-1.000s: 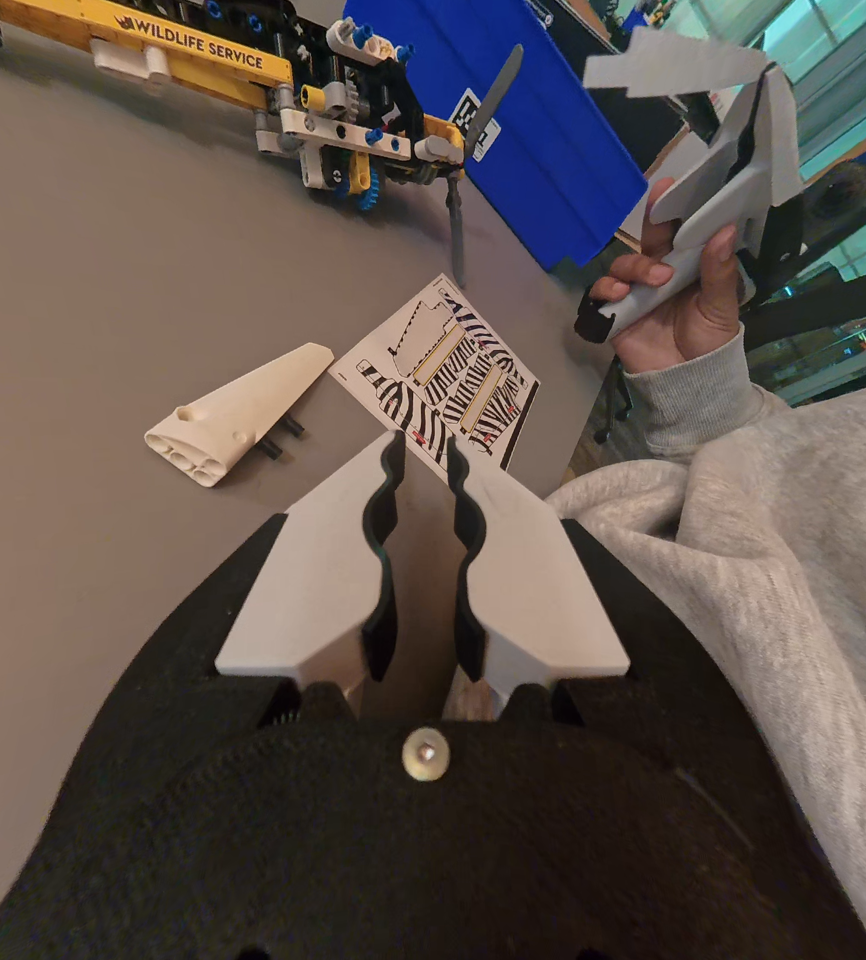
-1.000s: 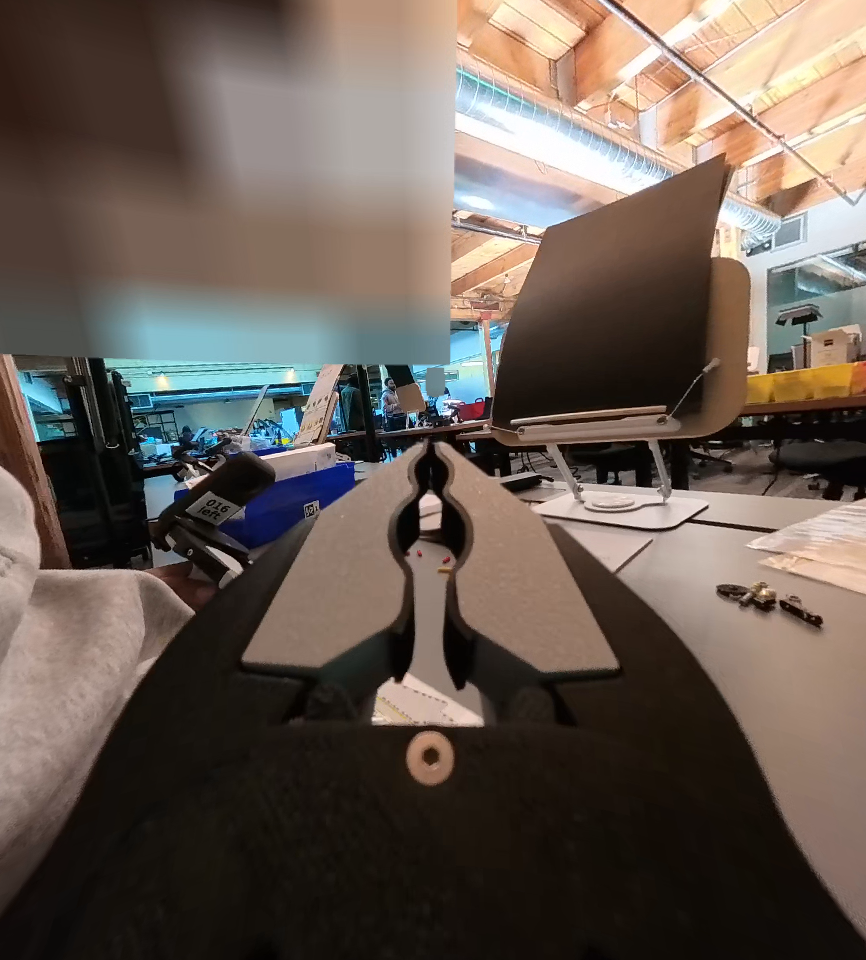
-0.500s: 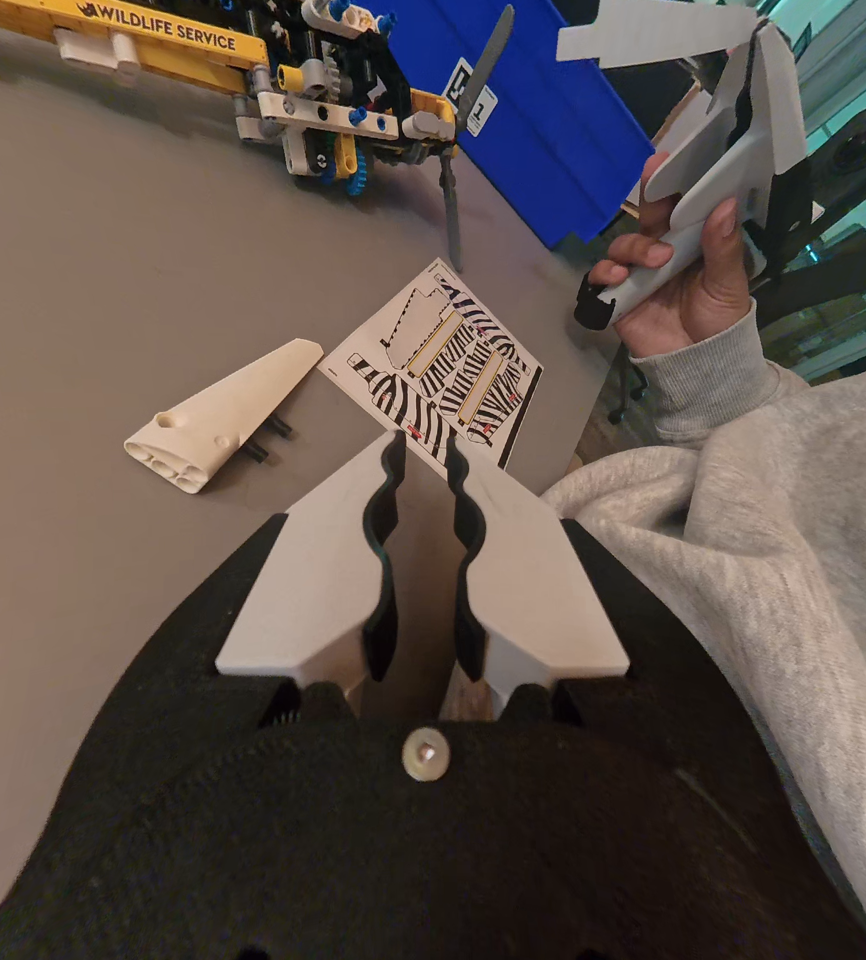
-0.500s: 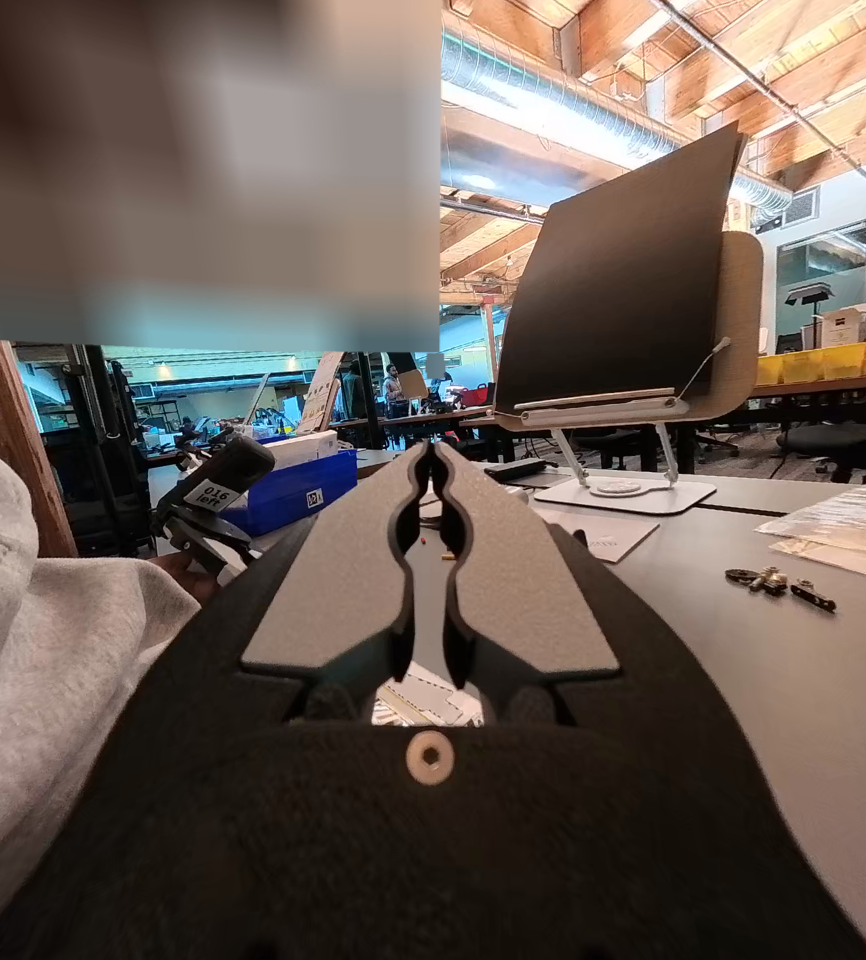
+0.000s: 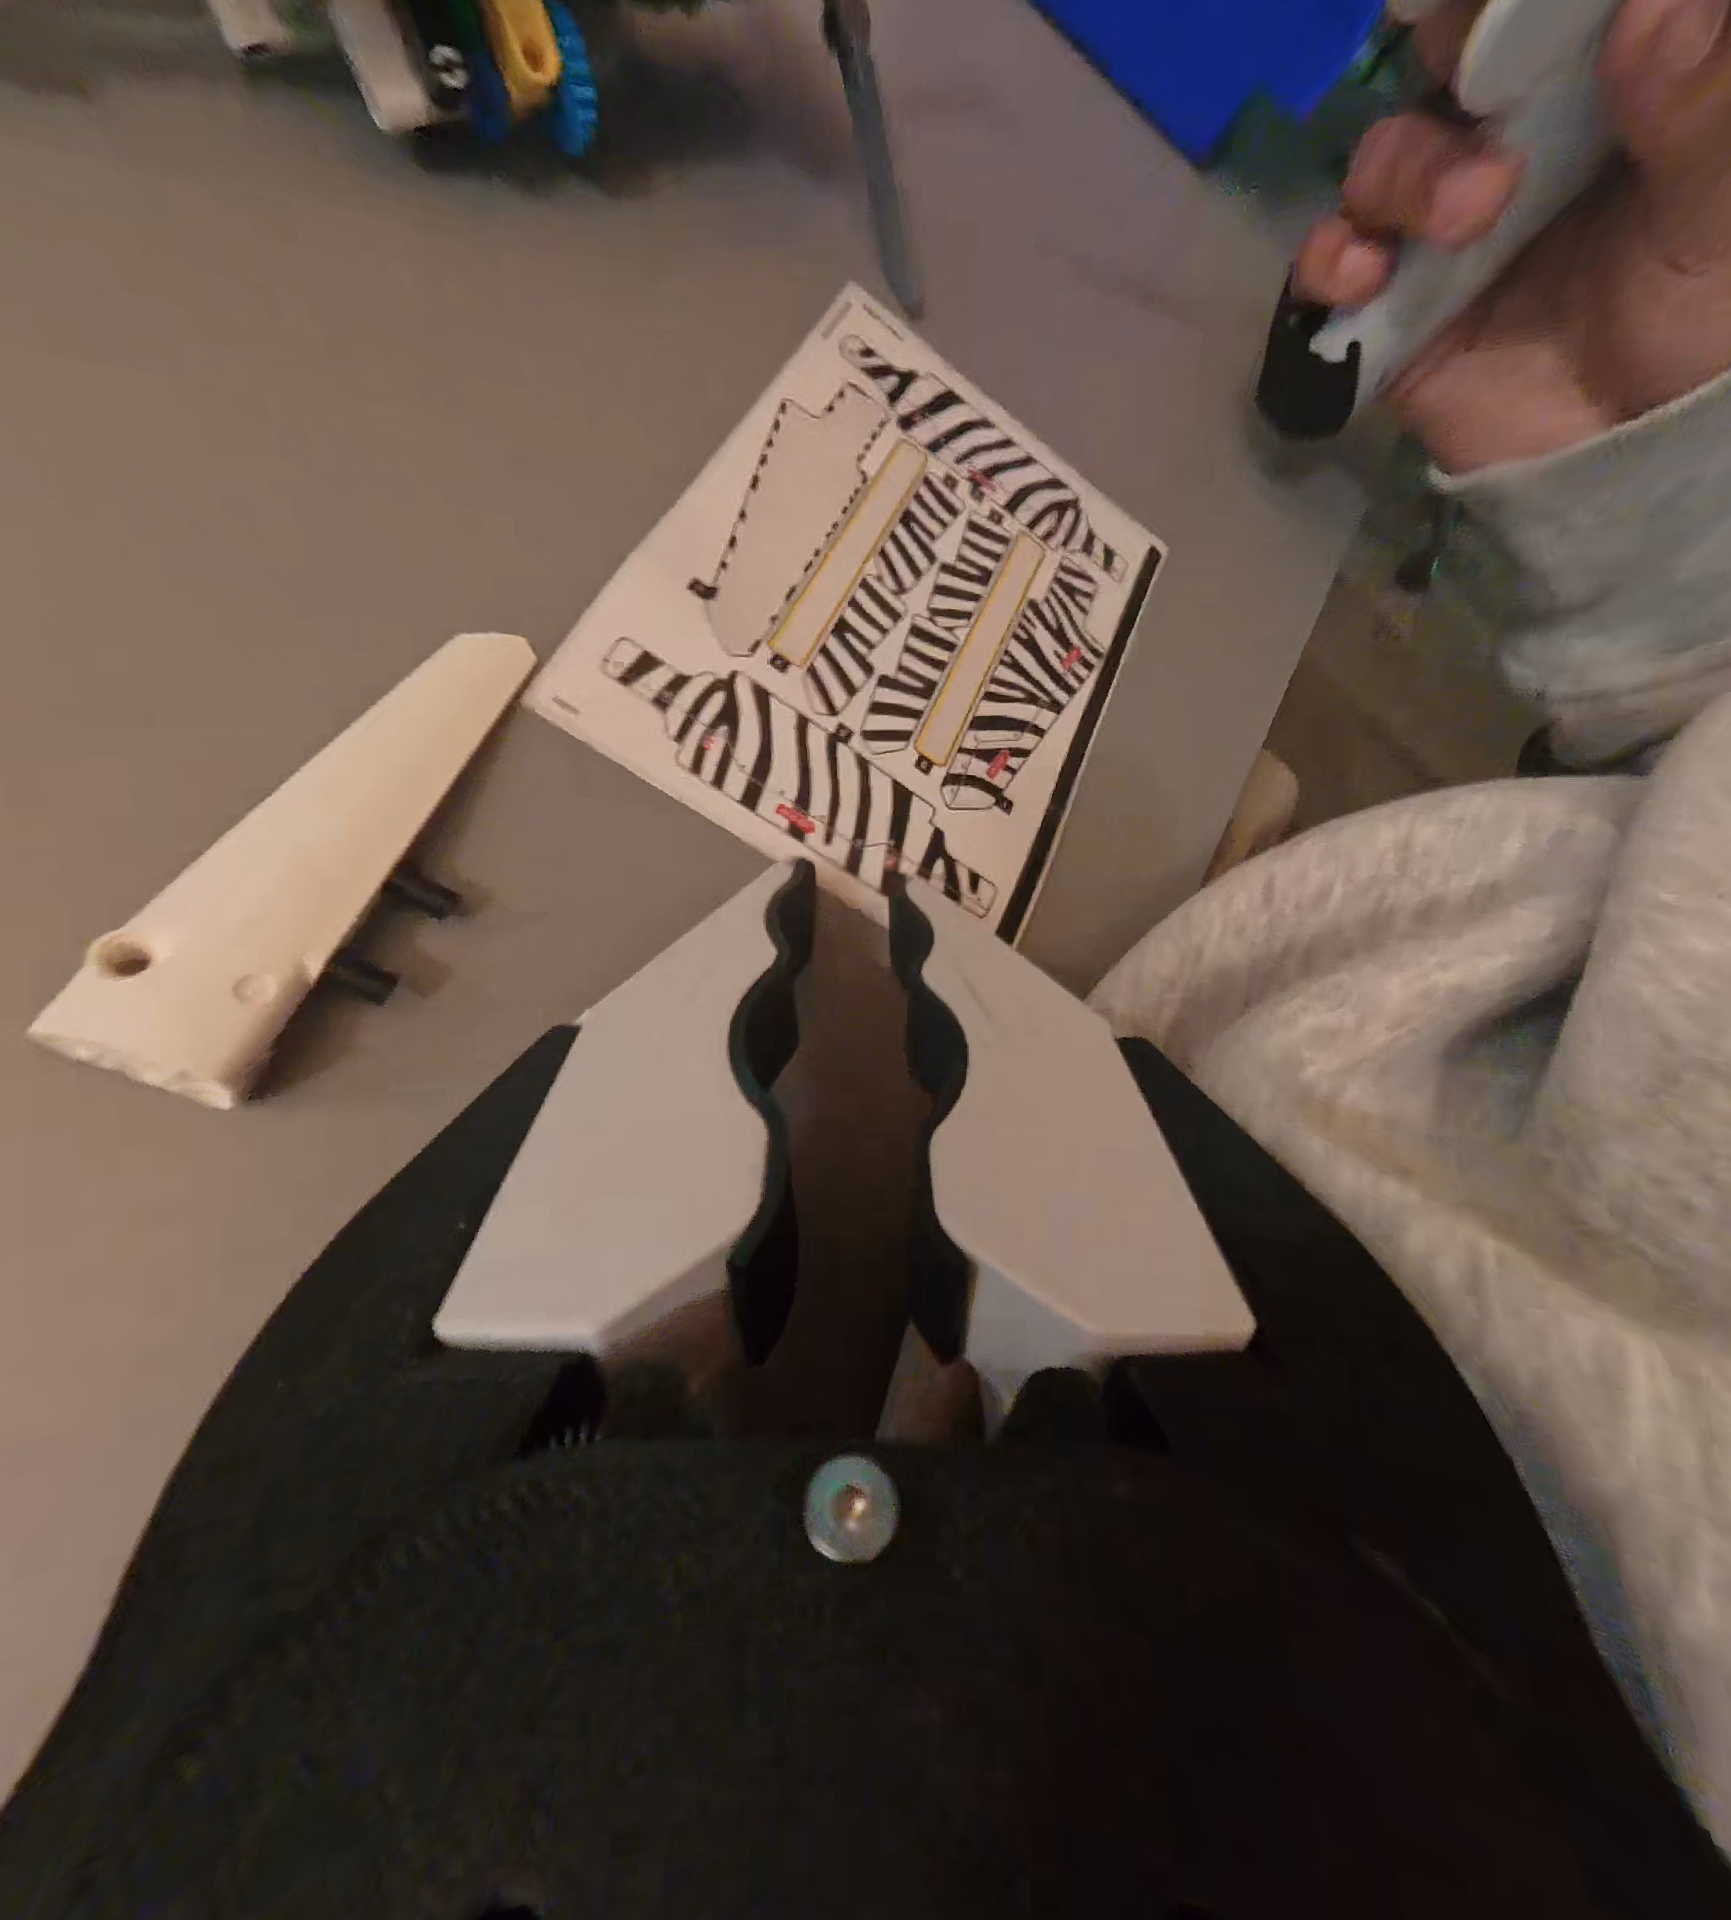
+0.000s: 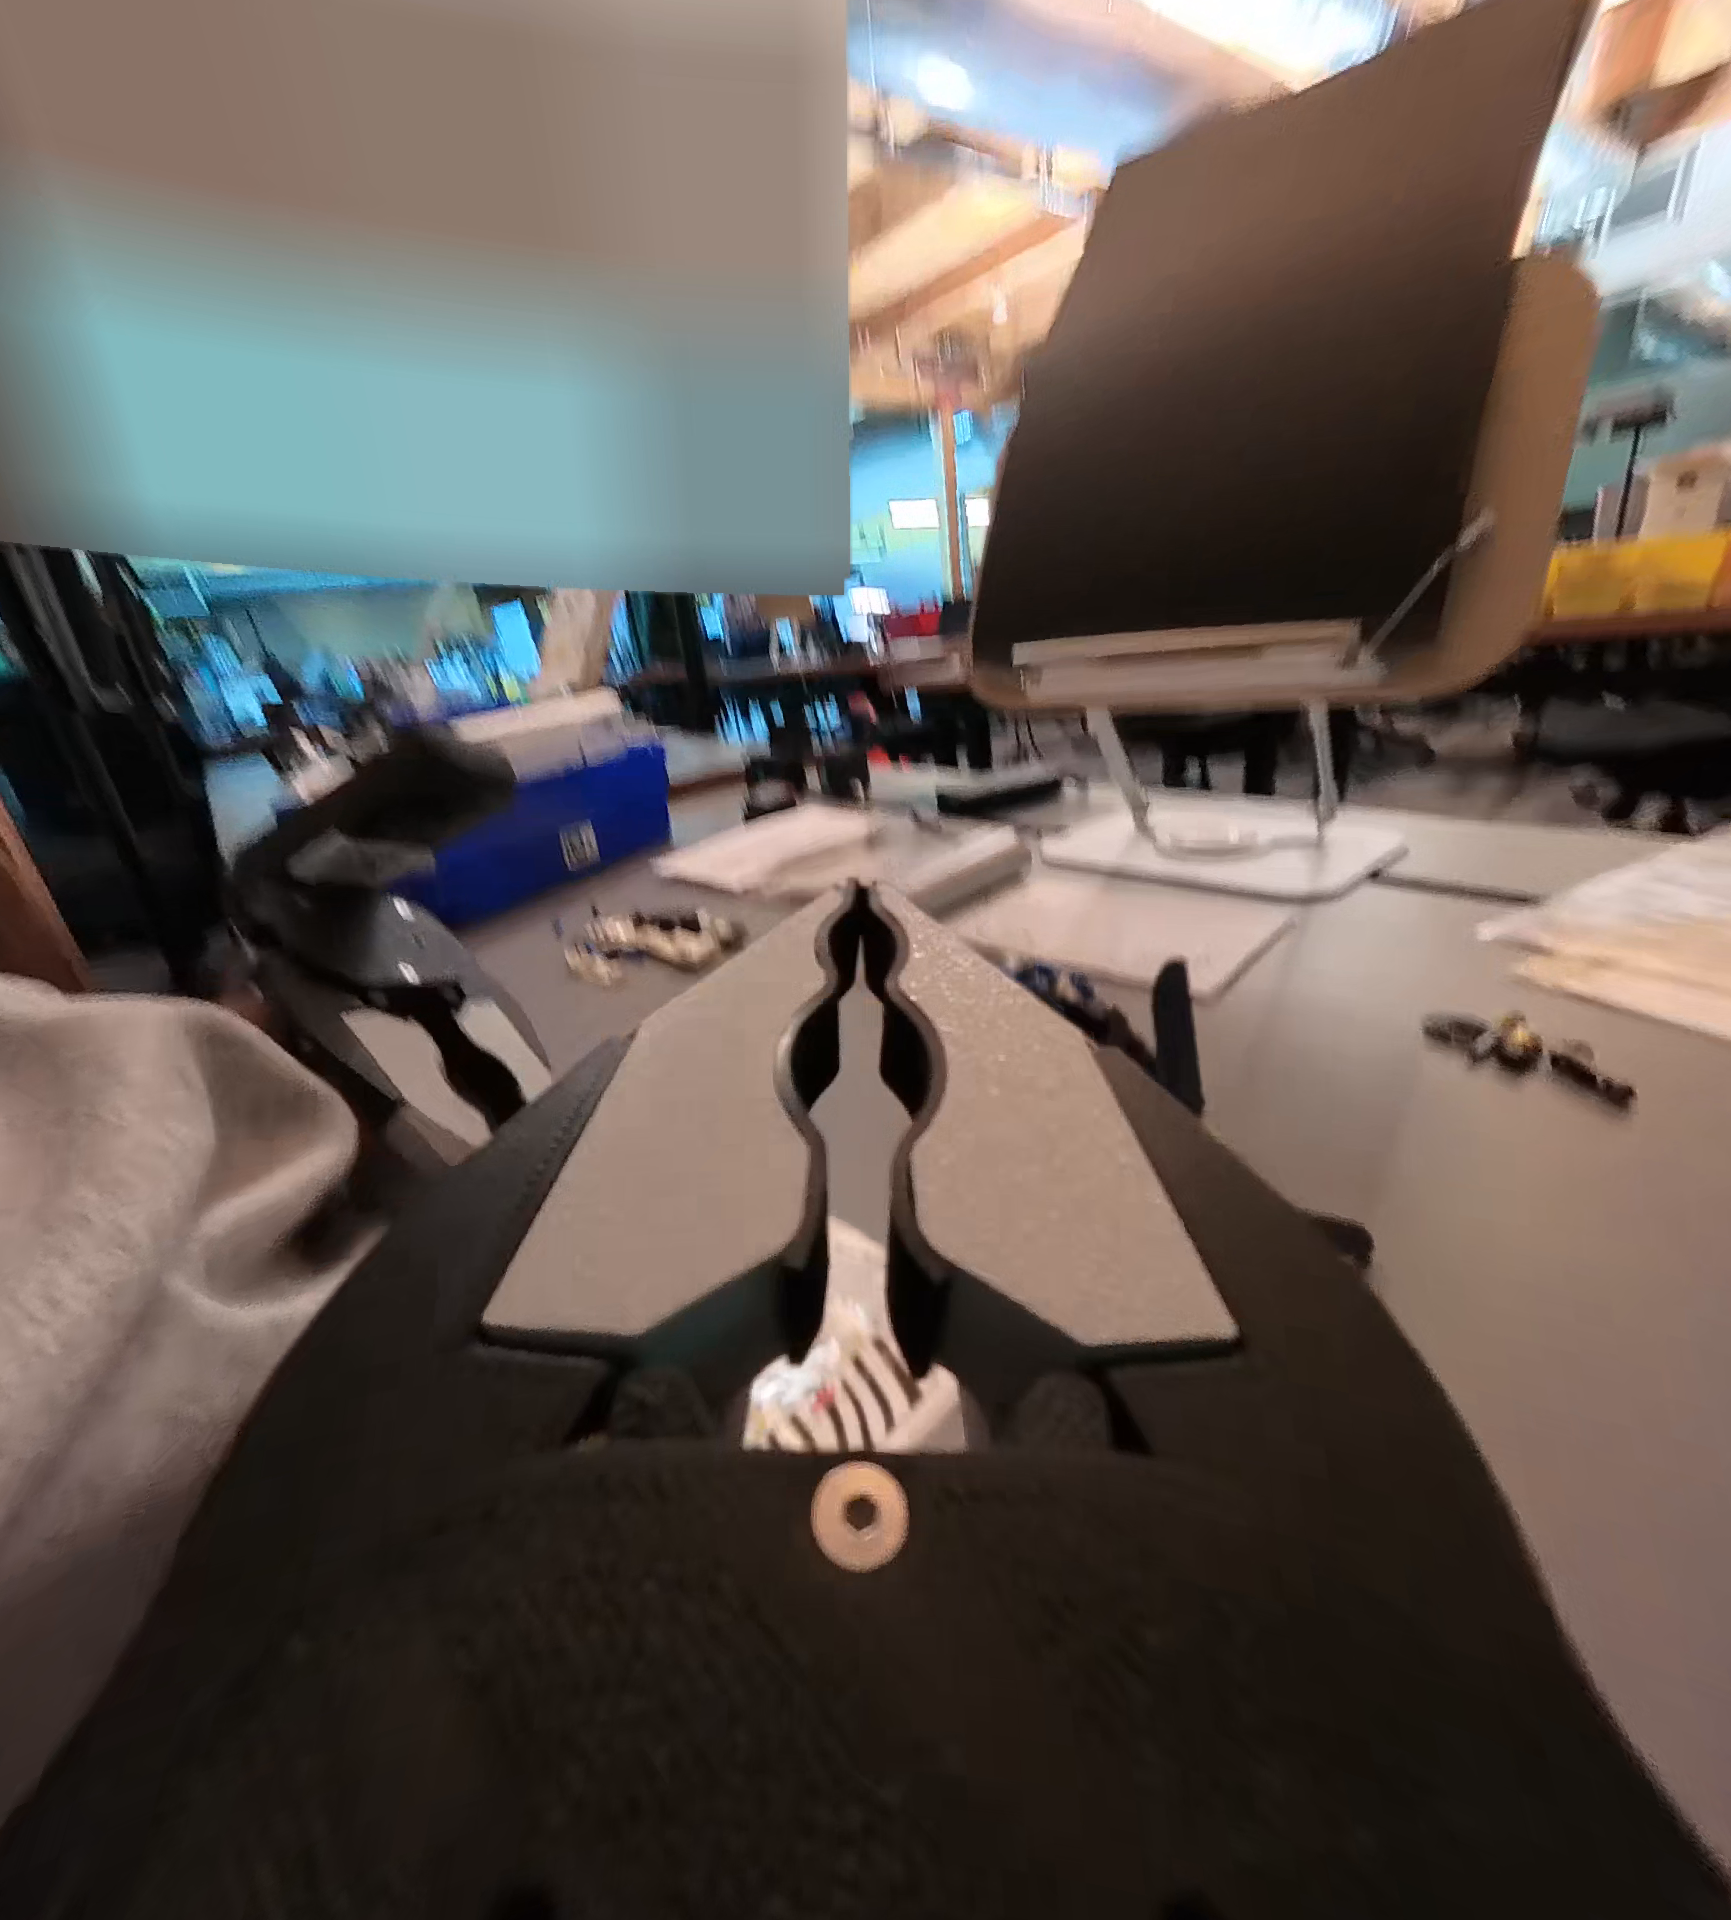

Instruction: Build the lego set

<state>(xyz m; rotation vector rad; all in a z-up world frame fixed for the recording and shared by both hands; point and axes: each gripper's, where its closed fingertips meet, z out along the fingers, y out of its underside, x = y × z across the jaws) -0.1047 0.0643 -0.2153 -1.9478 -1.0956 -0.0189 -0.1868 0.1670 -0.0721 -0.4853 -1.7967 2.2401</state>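
My left gripper [image 5: 845,894] hangs slightly open and empty over the sticker sheet [image 5: 871,634], near the table's [image 5: 165,416] edge. White lego panel [image 5: 289,873] lies just left, bare tabletop around it. Right gripper [image 6: 863,902] is closed, empty.

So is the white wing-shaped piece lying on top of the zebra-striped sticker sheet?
No, the white wing-shaped piece lies flat on the grey table just left of the sticker sheet, not overlapping it.
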